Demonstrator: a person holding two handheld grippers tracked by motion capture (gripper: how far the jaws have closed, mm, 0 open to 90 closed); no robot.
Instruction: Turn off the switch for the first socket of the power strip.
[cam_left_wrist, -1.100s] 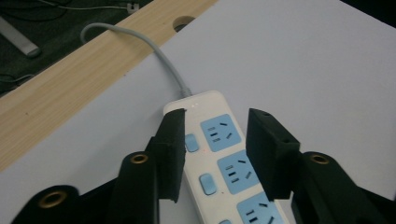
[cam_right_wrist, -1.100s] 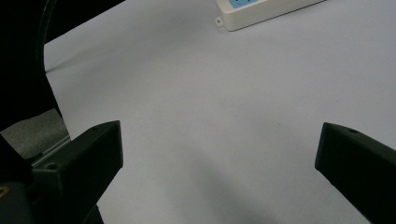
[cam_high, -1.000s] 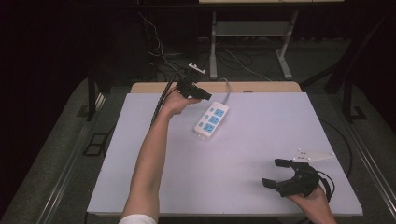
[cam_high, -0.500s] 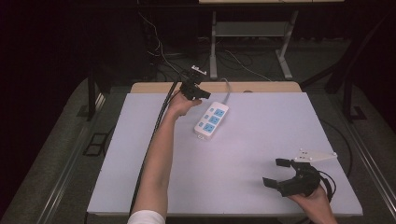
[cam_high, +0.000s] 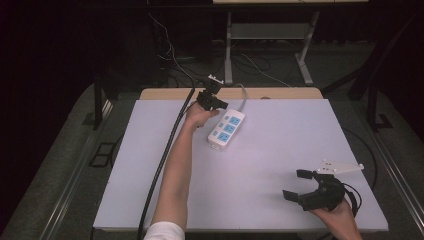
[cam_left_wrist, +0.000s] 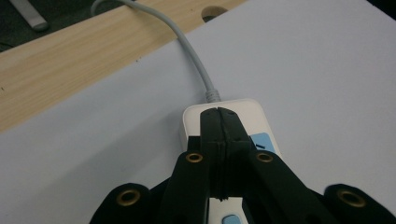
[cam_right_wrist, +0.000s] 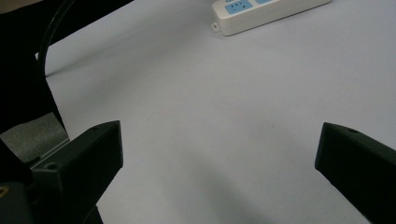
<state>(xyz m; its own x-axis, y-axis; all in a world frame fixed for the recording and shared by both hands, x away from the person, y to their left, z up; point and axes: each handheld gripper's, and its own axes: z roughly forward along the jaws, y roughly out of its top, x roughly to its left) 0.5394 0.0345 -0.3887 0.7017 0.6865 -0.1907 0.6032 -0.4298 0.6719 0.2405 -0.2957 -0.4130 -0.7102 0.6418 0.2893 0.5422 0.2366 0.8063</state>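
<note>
Resting near the table's (cam_high: 280, 150) far edge, the power strip (cam_high: 227, 131) looks light, stiff and smooth; best gripped across its narrow sides; left gripper (cam_left_wrist: 219, 114) hovers over its cord end, jaws pressed together, empty; right gripper (cam_high: 300, 185) spread wide.

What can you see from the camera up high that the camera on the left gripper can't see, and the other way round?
High view alone: the right gripper with jaws wide open near the table's front right corner, both forearms, the dark floor and a metal frame behind the table.

Left gripper view alone: the left gripper's black jaws pressed shut with nothing between them, tips over the cable end of the strip, and a round hole in the wooden edge.

Both: the white power strip with blue sockets, its grey cable, the white tabletop.
</note>
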